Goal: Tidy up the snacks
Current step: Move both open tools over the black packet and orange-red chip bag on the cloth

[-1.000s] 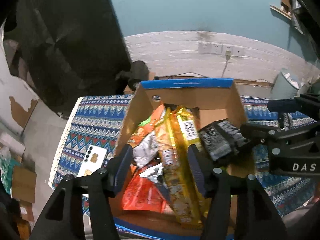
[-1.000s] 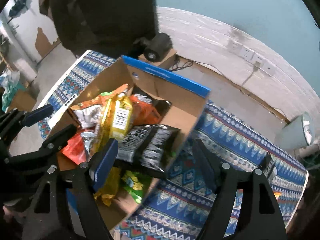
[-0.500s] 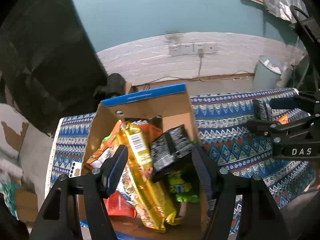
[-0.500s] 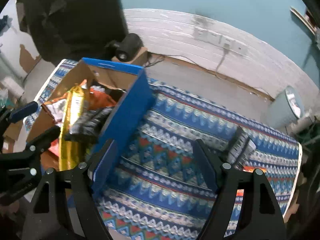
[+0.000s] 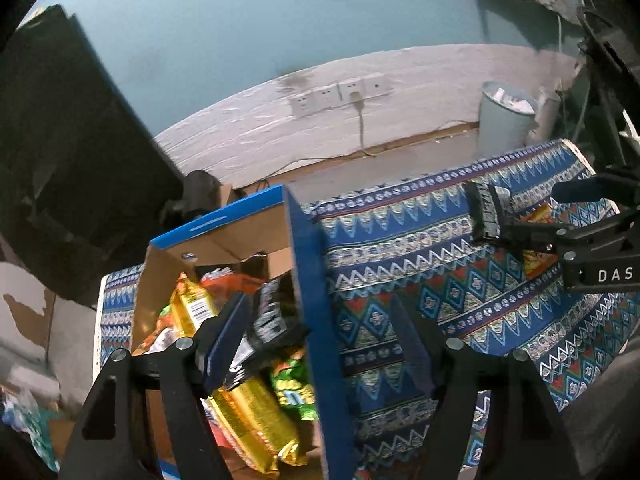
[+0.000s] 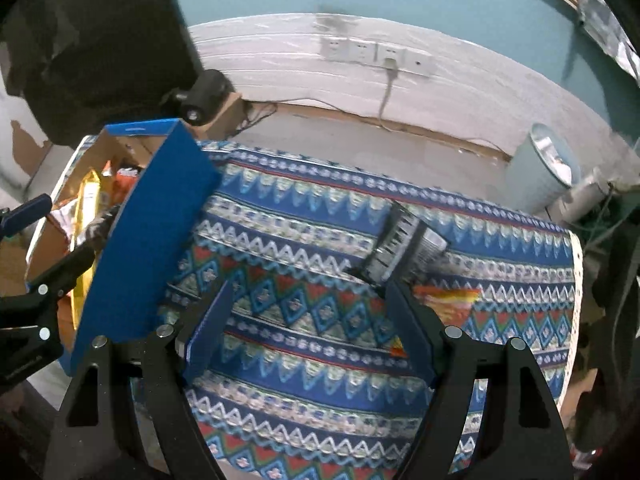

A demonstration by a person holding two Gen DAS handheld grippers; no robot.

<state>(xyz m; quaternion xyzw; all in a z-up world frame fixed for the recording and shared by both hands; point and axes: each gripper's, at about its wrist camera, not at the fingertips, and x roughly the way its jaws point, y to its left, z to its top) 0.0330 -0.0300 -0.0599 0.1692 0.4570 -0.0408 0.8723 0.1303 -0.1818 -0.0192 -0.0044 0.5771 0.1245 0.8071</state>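
A cardboard box [image 5: 308,264] with blue outer walls stands at the left of the patterned cloth [image 5: 400,248]. It holds gold [image 5: 248,408], black [image 5: 268,320], green and orange snack packets. My left gripper [image 5: 318,316] hovers over the box's right wall; its jaws are opening and grip nothing. A black packet [image 6: 404,248] and an orange packet [image 6: 448,300] lie on the cloth to the right. My right gripper [image 6: 308,296] stands open above the cloth, just short of the black packet, holding nothing. The box [image 6: 148,232] lies to its left.
A pale grey waste bin [image 6: 540,168] stands on the floor beyond the table's far right corner. Wall sockets with a plugged cable [image 6: 384,56] are behind. A dark round device on a small carton [image 6: 204,96] sits behind the box. The cloth's right edge [image 6: 574,280] drops off.
Both grippers have swung right, from above the box's contents to its right wall and the cloth. The left jaws have widened. The loose black and orange packets have come into view.
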